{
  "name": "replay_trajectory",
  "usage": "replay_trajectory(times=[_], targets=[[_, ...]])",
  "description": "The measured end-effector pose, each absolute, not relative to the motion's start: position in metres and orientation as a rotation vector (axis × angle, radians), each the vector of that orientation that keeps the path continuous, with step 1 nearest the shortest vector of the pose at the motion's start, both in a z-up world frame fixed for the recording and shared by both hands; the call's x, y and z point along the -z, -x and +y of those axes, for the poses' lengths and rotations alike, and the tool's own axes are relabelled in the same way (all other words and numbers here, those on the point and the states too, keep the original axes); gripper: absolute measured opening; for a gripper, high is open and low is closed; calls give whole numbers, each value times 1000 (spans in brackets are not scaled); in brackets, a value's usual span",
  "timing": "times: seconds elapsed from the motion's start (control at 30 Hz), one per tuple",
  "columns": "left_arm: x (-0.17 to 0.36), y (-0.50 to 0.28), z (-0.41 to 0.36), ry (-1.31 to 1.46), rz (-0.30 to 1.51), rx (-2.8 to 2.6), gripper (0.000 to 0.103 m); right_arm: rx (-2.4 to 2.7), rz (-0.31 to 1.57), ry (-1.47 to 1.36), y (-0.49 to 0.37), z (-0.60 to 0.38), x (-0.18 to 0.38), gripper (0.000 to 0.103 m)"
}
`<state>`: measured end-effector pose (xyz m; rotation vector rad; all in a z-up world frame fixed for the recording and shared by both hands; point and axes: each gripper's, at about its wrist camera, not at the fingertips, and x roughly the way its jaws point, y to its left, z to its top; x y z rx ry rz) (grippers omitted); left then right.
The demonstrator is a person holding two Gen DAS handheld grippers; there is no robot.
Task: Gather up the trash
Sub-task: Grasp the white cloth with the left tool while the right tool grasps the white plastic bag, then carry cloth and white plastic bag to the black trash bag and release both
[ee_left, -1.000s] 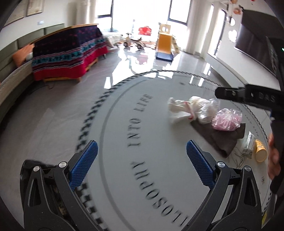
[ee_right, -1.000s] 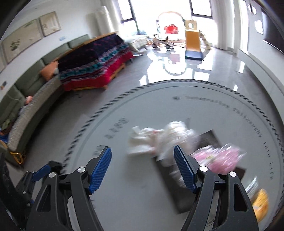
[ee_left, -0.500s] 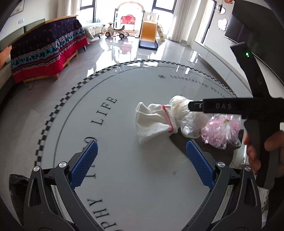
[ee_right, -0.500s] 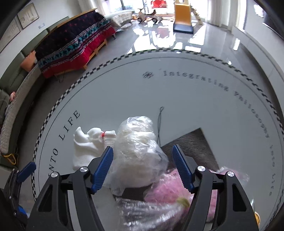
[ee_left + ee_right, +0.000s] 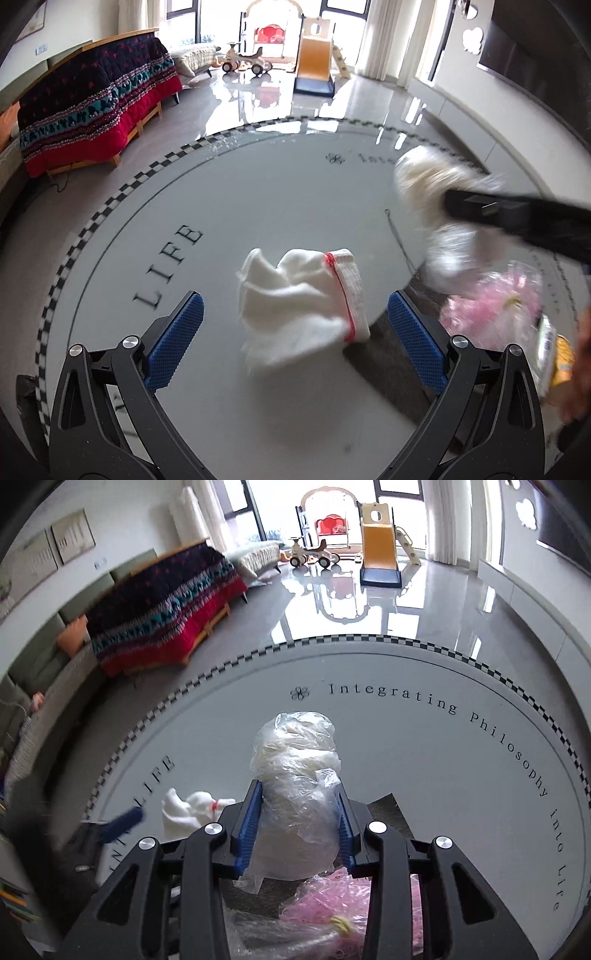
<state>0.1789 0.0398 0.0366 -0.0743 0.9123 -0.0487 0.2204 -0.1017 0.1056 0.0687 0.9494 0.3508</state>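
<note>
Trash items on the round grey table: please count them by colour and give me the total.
White: 1, the white cloth with red stitching
Clear: 1, the crumpled clear plastic bag, clamped in the right gripper
Pink: 1, the pink plastic bag
Yellow: 1, the yellow paper cup
Dark: 1, the flat dark brown cloth
Total: 5

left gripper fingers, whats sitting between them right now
In the left wrist view, the white cloth with a red band lies on the table between the open left gripper fingers, not yet gripped.
</note>
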Motion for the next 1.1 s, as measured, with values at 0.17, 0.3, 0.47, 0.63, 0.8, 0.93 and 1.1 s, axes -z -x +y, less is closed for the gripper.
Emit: replay_trajectory(times=[0.17,0.3,0.47,0.63,0.8,0.93,1.1], targets=[[-25,-191,31,39,934,25,96,-379,944,-152,-219,-116,-108,39],[-17,-193,28,43,945,24,64,-379,937,-158,-215,-122,-109,39],[-17,-192,33,67,929,26,41,-373,938,-151,-205,-122,-111,39],[-22,-177,38,94,924,68,29,-372,930,-139,-189,-117,-121,39],[-32,-145,50,88,900,76,29,-385,930,-134,-165,-99,-131,39],[-41,-110,62,87,883,75,29,-402,933,-124,-141,-81,-135,39],[-51,-69,84,122,877,63,29,-433,937,-123,-109,-57,-140,39]])
